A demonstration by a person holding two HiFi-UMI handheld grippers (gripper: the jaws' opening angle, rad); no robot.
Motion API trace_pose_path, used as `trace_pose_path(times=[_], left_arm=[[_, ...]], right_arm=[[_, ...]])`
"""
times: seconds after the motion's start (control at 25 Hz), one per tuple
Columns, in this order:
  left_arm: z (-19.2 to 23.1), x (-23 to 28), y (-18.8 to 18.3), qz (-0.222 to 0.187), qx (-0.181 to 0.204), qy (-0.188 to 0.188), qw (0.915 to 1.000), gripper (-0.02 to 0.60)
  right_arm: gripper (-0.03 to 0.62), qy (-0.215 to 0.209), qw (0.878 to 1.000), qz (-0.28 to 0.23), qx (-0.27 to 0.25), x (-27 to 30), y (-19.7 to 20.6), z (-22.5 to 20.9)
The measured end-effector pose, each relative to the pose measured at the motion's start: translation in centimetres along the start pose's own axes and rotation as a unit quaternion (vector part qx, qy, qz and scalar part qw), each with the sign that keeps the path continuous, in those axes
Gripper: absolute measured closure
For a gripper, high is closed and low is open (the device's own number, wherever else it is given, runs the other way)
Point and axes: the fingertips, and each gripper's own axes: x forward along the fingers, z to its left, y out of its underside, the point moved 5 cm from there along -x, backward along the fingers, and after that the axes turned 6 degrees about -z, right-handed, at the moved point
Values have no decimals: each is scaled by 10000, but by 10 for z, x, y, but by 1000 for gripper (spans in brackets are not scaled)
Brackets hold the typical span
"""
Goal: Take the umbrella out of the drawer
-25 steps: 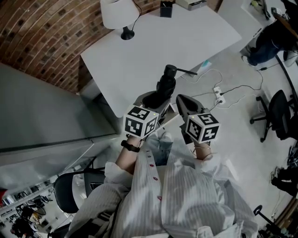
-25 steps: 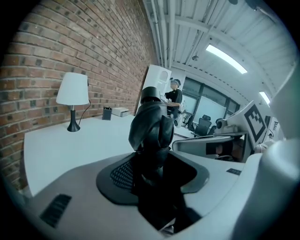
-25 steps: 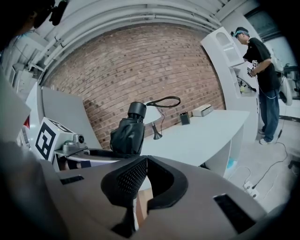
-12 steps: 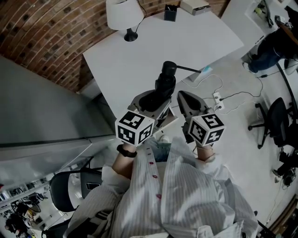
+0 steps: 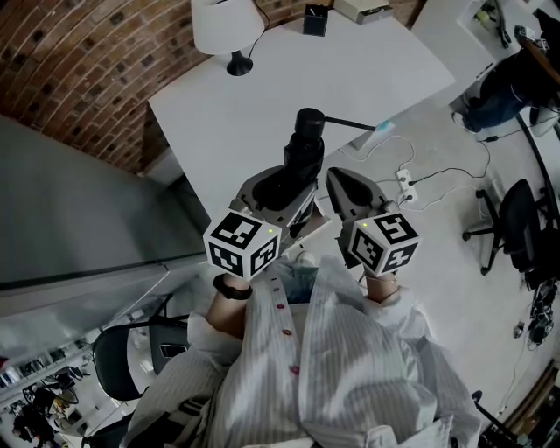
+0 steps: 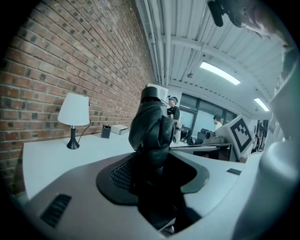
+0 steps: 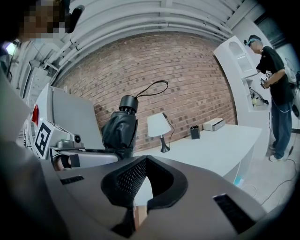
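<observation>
Plainly, the left gripper [image 5: 284, 188] is clamped on the folded black umbrella [image 5: 302, 162]. In the left gripper view the jaws stand apart with the dark bundled fabric pressed between them and rising well above them. The umbrella stands roughly upright, its round cap [image 5: 308, 118] on top, and a thin strap [image 7: 154, 86] loops off the cap (clearest in the right gripper view). From the head view it is off every surface and shows against the near edge of the white table [image 5: 262, 96].

The right gripper [image 5: 337, 184] sits just beside the left one, apart from the umbrella. Its jaws are drawn together at the tips, with nothing between them. Each gripper carries its marker cube [image 5: 243, 245] close to the person's striped shirt [image 5: 350, 367].

Farther back on the table stand a white-shaded lamp [image 5: 223, 31], a small black holder [image 5: 315, 17] and a pale box [image 5: 363, 9]. The lamp is near the brick wall [image 5: 79, 61]. A grey cabinet [image 5: 87, 210] fills the left of the head view. On the floor to the right lie a power strip [image 5: 404, 184] with trailing cables, and an office chair [image 5: 516, 219] stands beyond it. Another person [image 7: 276, 79] stands at the right edge of the right gripper view.
</observation>
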Motion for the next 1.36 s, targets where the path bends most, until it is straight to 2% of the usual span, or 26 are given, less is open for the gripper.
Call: trace_pose_path(times=[1.36], left_arm=[[0,7,3,112,-186,54,9998,376]], right_arm=[[560,-74,9995,317,-9,4,13,-5]])
